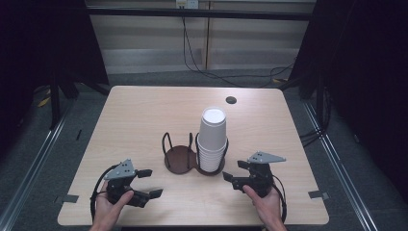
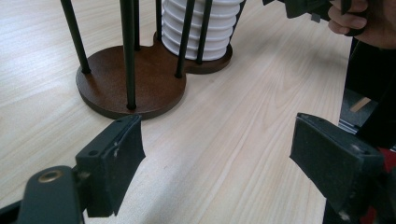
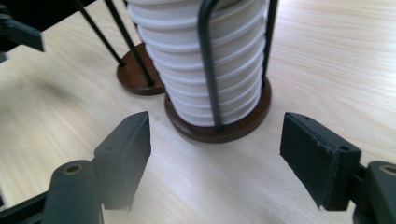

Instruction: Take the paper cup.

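Your left gripper sits at the near left of the table, jaws spread apart with only bare wood between them. Just beyond it stands the two-ring wire cup holder; its left ring is vacant, and its right ring holds the stack of white paper cups, upside down. Your right gripper waits near the holder's right side, jaws likewise wide apart and gripping nothing, aimed at the stack.

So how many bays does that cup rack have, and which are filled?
2. The left bay is empty; the right bay holds the cup stack. Both sit mid-table between the grippers.
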The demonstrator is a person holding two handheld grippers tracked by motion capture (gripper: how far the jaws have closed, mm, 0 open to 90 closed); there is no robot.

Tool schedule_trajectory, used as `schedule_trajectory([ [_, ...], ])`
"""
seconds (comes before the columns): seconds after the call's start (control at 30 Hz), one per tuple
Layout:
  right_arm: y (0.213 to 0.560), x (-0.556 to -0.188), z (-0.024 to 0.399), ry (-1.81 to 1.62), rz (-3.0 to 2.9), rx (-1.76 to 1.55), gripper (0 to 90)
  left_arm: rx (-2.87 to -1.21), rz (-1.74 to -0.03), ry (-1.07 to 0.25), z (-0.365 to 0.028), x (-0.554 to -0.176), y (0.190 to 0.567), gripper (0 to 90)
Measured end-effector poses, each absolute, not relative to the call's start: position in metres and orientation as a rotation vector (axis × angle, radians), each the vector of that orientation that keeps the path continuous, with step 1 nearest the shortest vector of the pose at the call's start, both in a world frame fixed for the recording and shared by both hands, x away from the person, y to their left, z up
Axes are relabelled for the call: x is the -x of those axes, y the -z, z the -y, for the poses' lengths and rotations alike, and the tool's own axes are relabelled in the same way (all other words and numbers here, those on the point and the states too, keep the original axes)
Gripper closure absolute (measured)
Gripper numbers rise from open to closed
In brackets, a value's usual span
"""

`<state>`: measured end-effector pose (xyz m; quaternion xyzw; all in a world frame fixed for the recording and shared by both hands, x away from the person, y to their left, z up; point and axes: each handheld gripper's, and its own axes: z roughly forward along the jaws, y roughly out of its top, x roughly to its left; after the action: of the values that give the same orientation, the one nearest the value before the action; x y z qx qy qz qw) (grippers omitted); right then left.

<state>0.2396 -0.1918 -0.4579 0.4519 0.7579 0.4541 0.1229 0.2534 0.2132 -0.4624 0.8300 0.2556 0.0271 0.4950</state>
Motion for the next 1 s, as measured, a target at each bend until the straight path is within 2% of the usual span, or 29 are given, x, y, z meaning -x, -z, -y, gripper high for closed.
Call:
schedule_trajectory([
  [0.53,0.442,-0.237,0.197,-1.392,-2.261,-1.281,22.3,-2.015,-0.608,-0.046,-0.214,-0.252,0.462,17.5],
  [0.63,0.435,-0.236,0.198,-1.400,-2.264,-1.256,26.8,-2.013,-0.608,-0.044,-0.216,-0.252,0.461,17.6],
  [0.83,0.428,-0.236,0.198,-1.424,-2.268,-1.242,29.1,-2.000,-0.611,-0.049,-0.218,-0.250,0.460,17.6],
  [0.87,0.424,-0.235,0.197,-1.433,-2.252,-1.234,31.9,-2.008,-0.611,-0.047,-0.218,-0.250,0.460,17.6],
  [1.0,0.416,-0.237,0.195,-1.395,-2.284,-1.210,31.9,-2.018,-0.607,-0.042,-0.217,-0.250,0.461,17.6],
])
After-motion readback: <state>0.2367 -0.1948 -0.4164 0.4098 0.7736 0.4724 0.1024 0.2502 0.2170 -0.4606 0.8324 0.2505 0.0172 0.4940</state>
